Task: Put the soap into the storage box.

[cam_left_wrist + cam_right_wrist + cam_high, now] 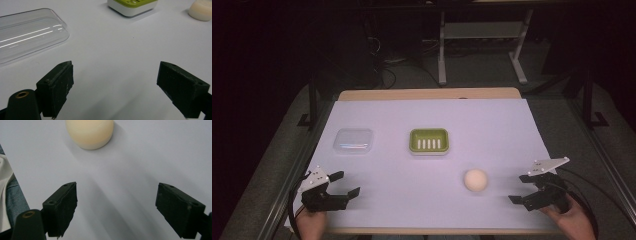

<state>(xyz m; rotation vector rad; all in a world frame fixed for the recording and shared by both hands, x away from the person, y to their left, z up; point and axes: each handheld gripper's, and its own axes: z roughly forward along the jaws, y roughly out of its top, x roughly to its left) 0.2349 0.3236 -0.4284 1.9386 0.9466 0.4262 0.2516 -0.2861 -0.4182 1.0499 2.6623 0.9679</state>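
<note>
A round cream soap (475, 180) lies on the white table cover, right of centre; the right gripper view has it close ahead as the soap (89, 132). A green-and-white soap dish (428, 141) stands mid-table, its corner being the dish (132, 6). A clear plastic lid (353, 141) rests left of it, the lid (27, 35). My left gripper (345, 184) stands open near the front left edge, jaws wide with nothing between them, the left gripper (125, 85). My right gripper (519, 188) is open just right of the soap, the right gripper (125, 205).
The white cover (432, 120) spans a wooden table whose far edge (427, 94) shows at the back. Dark floor, cables and white desk legs (442, 50) lie beyond. A person's hands hold both grippers at the front edge.
</note>
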